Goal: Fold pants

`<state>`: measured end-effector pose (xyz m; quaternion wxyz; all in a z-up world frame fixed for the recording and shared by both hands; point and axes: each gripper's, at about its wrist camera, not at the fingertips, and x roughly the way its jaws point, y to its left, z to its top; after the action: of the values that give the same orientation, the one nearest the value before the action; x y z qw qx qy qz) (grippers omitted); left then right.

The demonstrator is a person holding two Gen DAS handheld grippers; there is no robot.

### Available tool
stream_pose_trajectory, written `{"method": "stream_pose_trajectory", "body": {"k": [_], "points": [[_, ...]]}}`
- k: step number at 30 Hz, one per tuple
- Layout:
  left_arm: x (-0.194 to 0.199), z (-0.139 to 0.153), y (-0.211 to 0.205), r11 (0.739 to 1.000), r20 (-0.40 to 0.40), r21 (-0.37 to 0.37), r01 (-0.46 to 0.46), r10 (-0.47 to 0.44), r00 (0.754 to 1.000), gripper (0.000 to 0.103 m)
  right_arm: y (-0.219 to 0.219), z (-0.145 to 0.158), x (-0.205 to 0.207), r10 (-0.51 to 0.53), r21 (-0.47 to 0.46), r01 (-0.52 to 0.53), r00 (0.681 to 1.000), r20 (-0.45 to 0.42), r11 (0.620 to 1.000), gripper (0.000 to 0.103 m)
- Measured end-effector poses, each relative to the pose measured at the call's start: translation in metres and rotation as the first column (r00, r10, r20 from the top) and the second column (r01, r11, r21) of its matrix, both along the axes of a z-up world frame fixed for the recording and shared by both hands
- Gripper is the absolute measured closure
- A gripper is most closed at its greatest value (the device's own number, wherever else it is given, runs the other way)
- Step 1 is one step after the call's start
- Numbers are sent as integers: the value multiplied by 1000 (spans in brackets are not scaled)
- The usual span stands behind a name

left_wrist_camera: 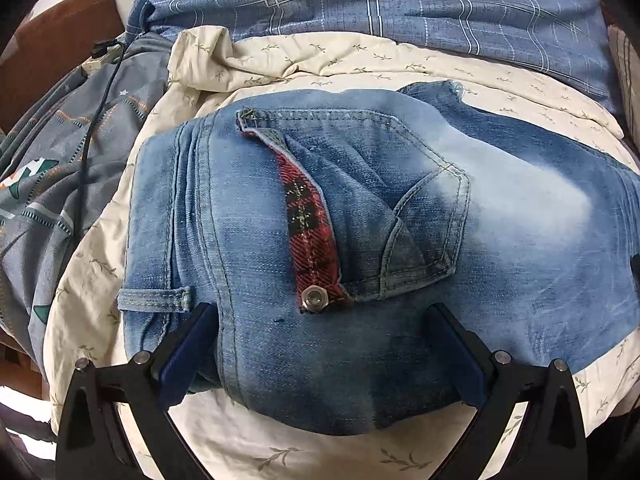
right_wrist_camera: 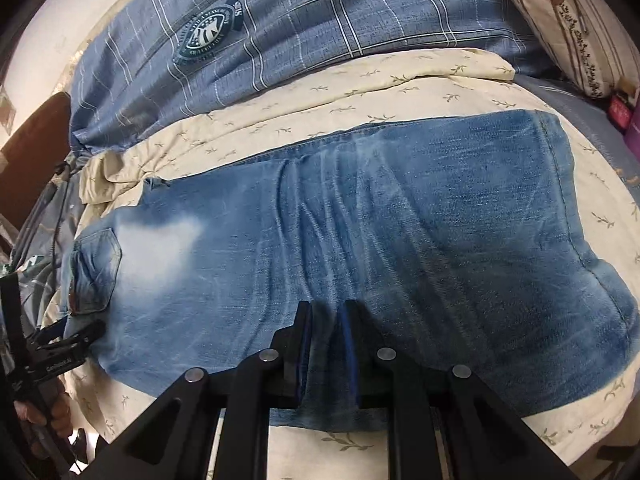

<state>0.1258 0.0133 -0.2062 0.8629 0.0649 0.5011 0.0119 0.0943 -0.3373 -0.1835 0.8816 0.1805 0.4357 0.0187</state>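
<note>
Inspecting the bed (left_wrist_camera: 248,436), we found the jeans (left_wrist_camera: 520,248) laid across a cream sheet with a leaf print, a blue checked quilt (right_wrist_camera: 320,32) bunched behind them. The legs appeared stacked one on the other, so we judged the lengthwise fold already made. The waist end lay at the left, with the back pocket (left_wrist_camera: 404,216) and its red plaid flap (left_wrist_camera: 310,236) uppermost; the leg end ran off to the right. The left gripper (left_wrist_camera: 320,344) stood with its jaws wide, straddling the near edge of the waist end, the pads apparently not pressing the cloth. The right gripper (right_wrist_camera: 326,344) had its jaws narrow, pinching a ridge of denim at the near edge of the legs. No crosswise fold was visible. We judged that bringing the leg end over toward the waist, and any further halving, was still outstanding.
</note>
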Motion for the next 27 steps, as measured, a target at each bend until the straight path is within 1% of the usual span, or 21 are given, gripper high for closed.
{"method": "stream_pose_trajectory", "body": {"k": [2, 4, 6, 8, 9, 11, 14, 17, 18, 19, 20, 21, 22, 24, 25, 27], "points": [[-2, 3, 2, 1000, -2, -5, 2, -2, 1000, 0, -7, 1, -2, -13, 20, 13, 1000, 3, 1000, 85], [-5, 11, 4, 1000, 12, -15, 0, 0, 1000, 0, -15, 7, -8, -53, 14, 53, 998, 20, 998, 85], [-12, 24, 7, 1000, 49, -27, 3, -1, 999, 0, -28, 21, -21, -102, 30, 99, 991, 85, 995, 85], [-22, 42, 10, 999, 106, -35, 10, -6, 994, 0, -43, 37, -38, -162, 52, 156, 973, 167, 986, 85], [-27, 49, 10, 999, 130, -37, 13, -8, 991, 0, -50, 48, -50, -195, 53, 188, 955, 222, 981, 85], [-36, 67, 9, 999, 189, -38, 29, -21, 982, 0, -60, 65, -68, -219, 43, 216, 929, 298, 976, 85], [-48, 90, 7, 996, 262, -57, 62, -45, 964, 0, -75, 82, -96, -235, 43, 236, 902, 363, 971, 85], [-56, 103, 5, 992, 309, -77, 99, -70, 949, 0, -94, 91, -116, -262, 99, 243, 890, 373, 965, 83], [-58, 103, 6, 991, 316, -82, 106, -75, 946, 0, -104, 91, -124, -282, 139, 248, 889, 362, 959, 80], [-59, 102, 8, 990, 317, -89, 110, -77, 945, 0, -109, 90, -128, -297, 165, 254, 889, 347, 953, 70], [-60, 100, 10, 989, 315, -96, 112, -76, 946, 0, -116, 89, -133, -319, 197, 266, 891, 322, 944, 63], [-60, 97, 12, 988, 310, -104, 110, -73, 948, 0, -119, 89, -137, -339, 222, 280, 891, 302, 934, 40], [-59, 93, 15, 987, 300, -117, 107, -67, 951, 0, -122, 89, -141, -356, 244, 290, 885, 299, 925, 29], [-57, 84, 18, 986, 277, -135, 102, -62, 959, 0, -130, 88, -152, -382, 303, 290, 869, 314, 908, 28], [-57, 79, 17, 987, 264, -131, 93, -56, 963, 0, -132, 87, -153, -383, 329, 280, 870, 310, 902, 28], [-54, 74, 14, 987, 253, -131, 89, -53, 966, 0, -134, 83, -148, -373, 379, 259, 889, 266, 888, 28]]}}
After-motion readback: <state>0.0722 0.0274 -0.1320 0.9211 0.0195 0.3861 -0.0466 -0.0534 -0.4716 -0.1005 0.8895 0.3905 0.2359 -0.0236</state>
